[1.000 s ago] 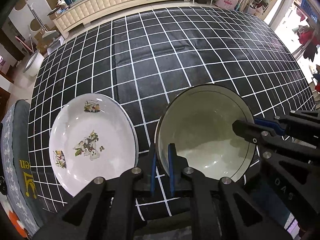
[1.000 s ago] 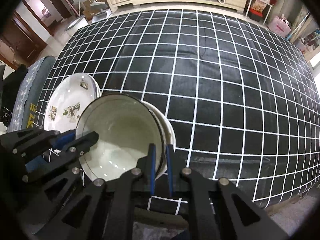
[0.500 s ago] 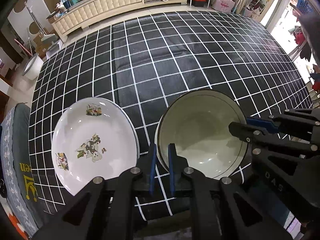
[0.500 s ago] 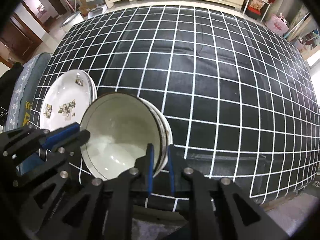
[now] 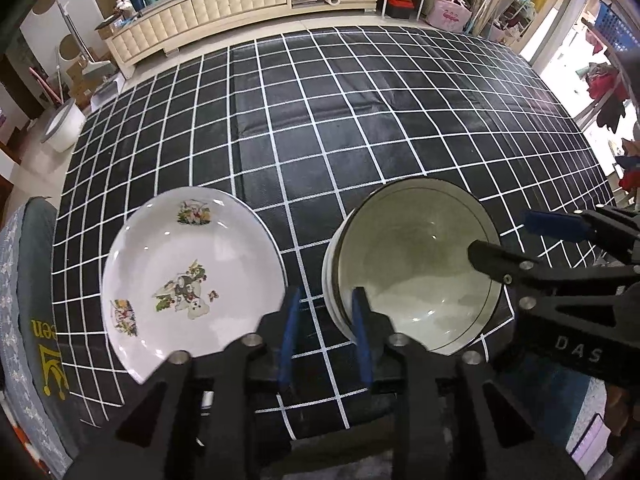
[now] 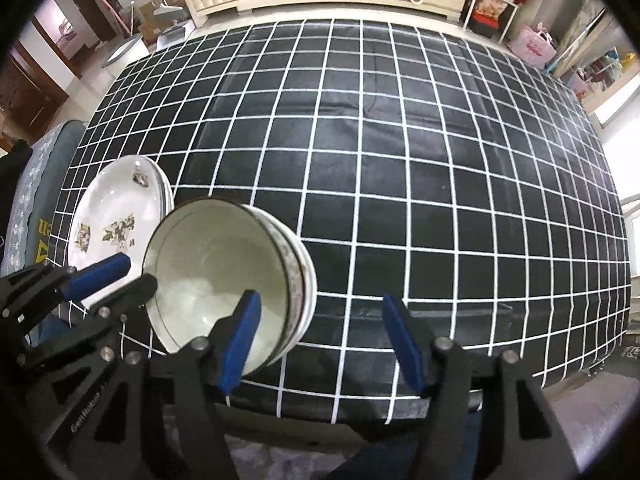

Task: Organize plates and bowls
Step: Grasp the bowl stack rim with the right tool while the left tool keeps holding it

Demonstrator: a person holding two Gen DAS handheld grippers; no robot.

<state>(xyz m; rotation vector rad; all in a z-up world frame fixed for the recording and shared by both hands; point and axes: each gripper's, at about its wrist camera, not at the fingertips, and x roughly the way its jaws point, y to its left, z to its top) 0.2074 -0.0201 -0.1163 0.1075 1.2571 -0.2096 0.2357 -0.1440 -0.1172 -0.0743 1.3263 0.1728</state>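
Bowls (image 5: pixel 416 268) sit stacked between both grippers — left gripper (image 5: pixel 325 336) and right gripper (image 6: pixel 320 340) spread, gripping nothing.

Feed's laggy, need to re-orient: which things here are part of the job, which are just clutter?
Job:
stacked bowls
stacked plates
left gripper, open
right gripper, open

Clutter:
checked tablecloth
cabinet
pink bag

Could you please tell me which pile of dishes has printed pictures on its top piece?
The white plate stack on the left; the green-glazed bowl stack beside it is plain inside.
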